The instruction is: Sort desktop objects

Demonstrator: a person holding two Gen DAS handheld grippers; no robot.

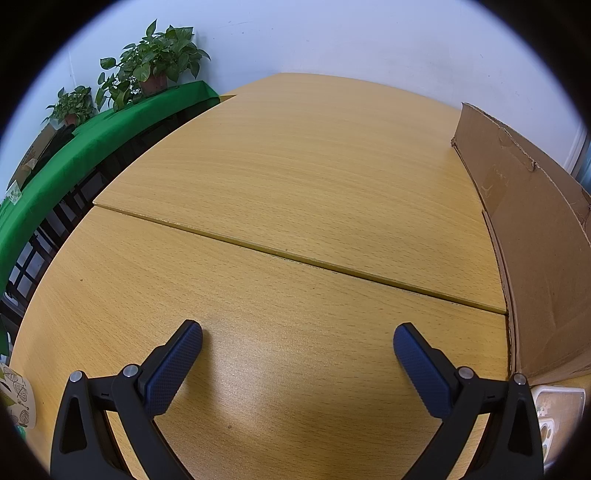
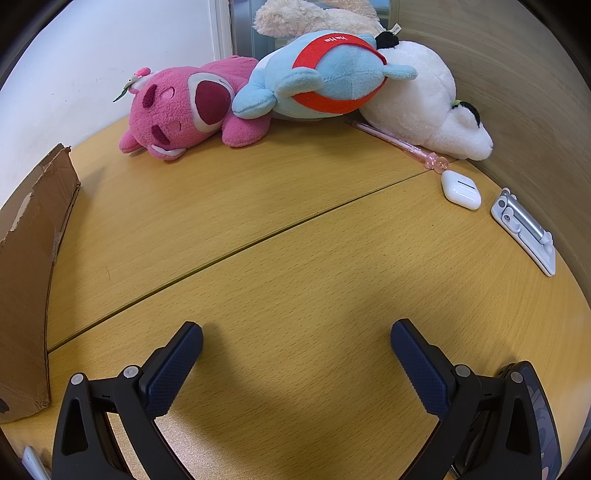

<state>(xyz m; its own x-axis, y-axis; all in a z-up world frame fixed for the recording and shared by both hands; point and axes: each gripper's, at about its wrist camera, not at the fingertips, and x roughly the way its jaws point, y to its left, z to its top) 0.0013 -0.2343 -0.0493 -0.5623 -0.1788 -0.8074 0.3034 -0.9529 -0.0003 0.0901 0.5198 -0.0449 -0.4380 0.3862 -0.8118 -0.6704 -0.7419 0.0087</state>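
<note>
At the far edge of the wooden table, in the right wrist view, 3 plush toys lie in a row against the wall. The pink bear lies on its side at the left, face toward the camera, with a dark red snout and a small flower on its ear. The light blue plush with a red band rests partly on the pink bear and leans against the white plush at the right. A cream plush lies behind them.

A pink pen lies slanted in front of the white plush, its clear figure-shaped end just beside a shut white earbud case. Right of the case, near the table's right edge, lies a folded silver and white stand.

The right gripper hangs over bare table at the near side, jaws spread wide and holding nothing; all the toys and small items are well apart from it, far and to the right. A cardboard box stands at its left.

In the left wrist view, the left gripper is likewise wide open and empty over bare wood, with the same cardboard box at its right. Potted plants sit on a green-covered shelf far left.
</note>
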